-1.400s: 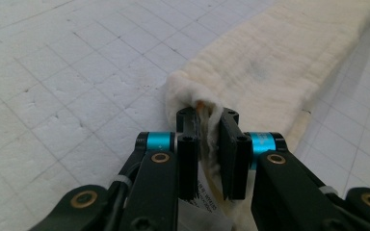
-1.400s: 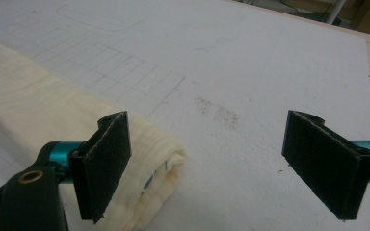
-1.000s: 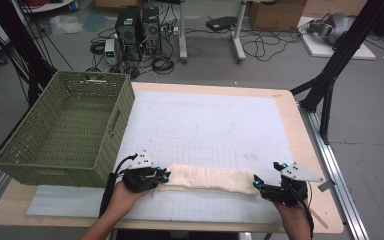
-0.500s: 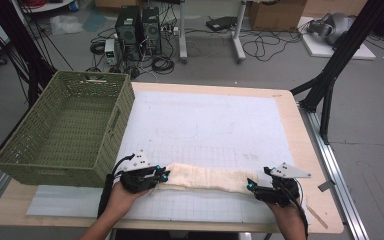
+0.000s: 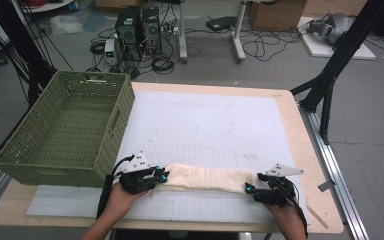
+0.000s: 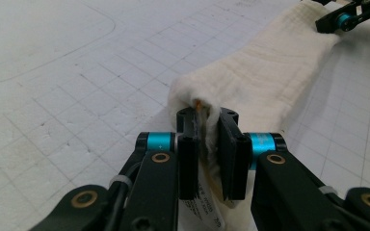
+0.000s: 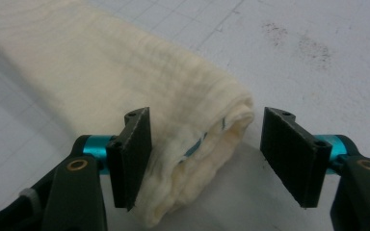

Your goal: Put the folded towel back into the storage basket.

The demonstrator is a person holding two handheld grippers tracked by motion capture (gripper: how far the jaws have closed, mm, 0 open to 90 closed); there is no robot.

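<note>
Cloth: cream folded cloth (image 5: 207, 178) lies flat on the white gridded mat (image 5: 205, 125), near the table's front edge, between the two grippers.
Long axis: runs left to right across the high view, roughly parallel to the front edge; one short end points toward the basket side, the other toward the right rim of the table (image 5: 305, 150).
Left gripper: left gripper (image 5: 161, 176) is clamped on the cloth's left end; in the left gripper view its pads (image 6: 189, 161) pinch bunched fabric with a small label tucked between them.
Right gripper: right gripper (image 5: 248, 189) straddles the cloth's right end and its jaws have just been closing; in the right gripper view the layered end (image 7: 192, 154) sits between them, the left pad (image 7: 132, 154) touching the fabric, the right pad (image 7: 291, 161) standing clear with a gap, so no grip yet.
Left edge: green woven basket (image 5: 70, 130) stands on the table's left side, its near corner just beside the left gripper.
Right edge: bare wood strip lies beyond the mat, close to the right hand (image 5: 285, 212).
Open room: wide stretch of bare mat lies behind the cloth, up to the far edge.
Front edge: narrow band of mat separates the cloth from the edge where the forearms come in.
</note>
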